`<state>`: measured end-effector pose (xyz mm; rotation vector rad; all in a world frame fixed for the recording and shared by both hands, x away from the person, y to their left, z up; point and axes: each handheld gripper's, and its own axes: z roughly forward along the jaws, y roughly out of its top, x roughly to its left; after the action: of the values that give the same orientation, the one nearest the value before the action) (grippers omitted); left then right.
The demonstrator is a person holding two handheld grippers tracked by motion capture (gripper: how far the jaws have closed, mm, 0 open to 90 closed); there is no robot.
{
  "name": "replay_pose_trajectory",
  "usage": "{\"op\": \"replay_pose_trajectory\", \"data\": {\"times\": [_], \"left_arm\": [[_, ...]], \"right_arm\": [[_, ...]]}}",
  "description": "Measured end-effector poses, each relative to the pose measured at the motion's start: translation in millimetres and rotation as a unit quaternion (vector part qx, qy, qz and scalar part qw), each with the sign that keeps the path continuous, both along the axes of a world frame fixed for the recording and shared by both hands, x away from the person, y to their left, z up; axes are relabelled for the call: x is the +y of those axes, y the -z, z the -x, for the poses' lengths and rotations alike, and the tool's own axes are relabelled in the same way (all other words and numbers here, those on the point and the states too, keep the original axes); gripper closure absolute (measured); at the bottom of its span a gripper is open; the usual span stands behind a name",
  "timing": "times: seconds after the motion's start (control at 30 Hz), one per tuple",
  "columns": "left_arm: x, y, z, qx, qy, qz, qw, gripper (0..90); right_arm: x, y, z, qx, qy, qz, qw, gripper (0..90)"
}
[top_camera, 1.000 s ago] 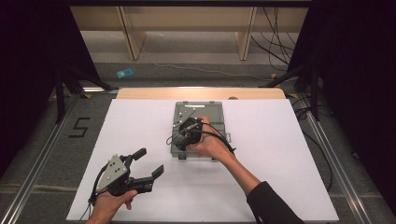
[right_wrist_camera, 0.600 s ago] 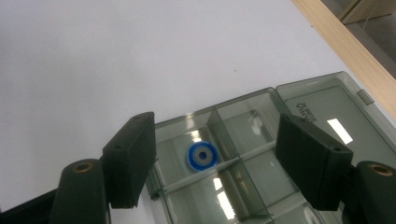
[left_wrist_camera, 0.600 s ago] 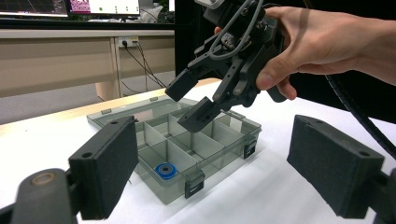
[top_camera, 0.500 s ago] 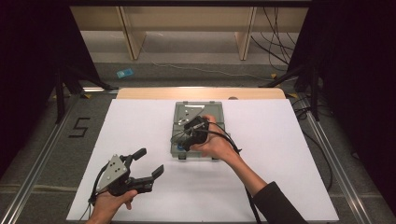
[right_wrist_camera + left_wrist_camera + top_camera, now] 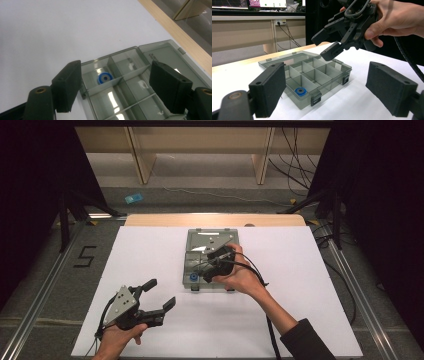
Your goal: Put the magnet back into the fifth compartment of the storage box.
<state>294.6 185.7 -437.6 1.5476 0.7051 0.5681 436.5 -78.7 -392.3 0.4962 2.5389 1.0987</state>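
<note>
Blue ring [image 5: 104,78] flat in corner compartment, hole up, organizer box [image 5: 195,271] lengthwise away

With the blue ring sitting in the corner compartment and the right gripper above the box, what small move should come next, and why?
Probably lift the right gripper clear of the compartment box: its jaws have just been opening, nothing is between them, and the blue ring lies in its corner compartment.

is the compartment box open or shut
Open: the grey compartment box has its lid laid back flat, dividers exposed, and a blue ring sits in one corner compartment.
</note>
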Motion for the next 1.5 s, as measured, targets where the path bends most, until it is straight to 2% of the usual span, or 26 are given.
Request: {"op": "replay_pose_trajectory", "data": {"times": [0.17,0.2,0.37,0.53,0.6,0.67,0.83,1.23,1.37,1.43,1.5], "left_arm": [[0.3,-0.1,-0.6,-0.004,0.002,0.0,1.0,15.4],[0.0,0.0,-0.4,-0.002,0.001,0.002,1.0,15.4],[0.0,-0.1,0.0,0.0,0.001,0.0,1.0,15.4],[-0.1,0.0,0.0,0.001,0.001,0.0,1.0,15.3],[-0.2,0.1,-0.4,0.0,0.002,0.001,1.0,15.4],[-0.3,0.2,-0.4,0.0,0.002,0.001,1.0,15.4],[-0.4,0.1,-0.3,-0.001,0.002,0.002,1.0,15.4],[-0.6,0.2,-0.4,0.0,0.002,0.001,1.0,15.4],[-0.5,0.1,-0.4,0.0,0.002,0.001,1.0,15.4],[-0.4,0.1,-0.5,0.0,0.001,0.001,1.0,15.4],[-0.5,0.2,-0.4,0.0,0.002,0.001,1.0,15.4]], "right_arm": [[-3.9,-1.6,3.1,0.001,0.001,-0.012,0.9999,26.8],[-4.3,-1.6,4.6,0.007,0.002,-0.013,0.9999,26.6],[-7.0,-0.5,7.9,-0.001,0.005,-0.022,0.9997,24.3],[-12.1,-0.8,13.7,0.002,0.01,-0.034,0.9994,23.6],[-14.6,-1.5,16.3,-0.004,0.009,-0.046,0.9989,23.5],[-17.3,-1.7,19.1,-0.001,0.009,-0.05,0.9987,23.3],[-24.9,0.4,24.8,-0.007,0.014,-0.055,0.9984,23.1],[-43.1,0.2,36.5,-0.017,0.027,-0.085,0.9959,23.1],[-47.9,1.4,40.6,-0.011,0.029,-0.089,0.9956,23.1],[-50.2,2.5,41.7,-0.018,0.031,-0.092,0.9951,23.1],[-51.9,3.1,43.3,-0.011,0.033,-0.096,0.9947,23.0]]}}
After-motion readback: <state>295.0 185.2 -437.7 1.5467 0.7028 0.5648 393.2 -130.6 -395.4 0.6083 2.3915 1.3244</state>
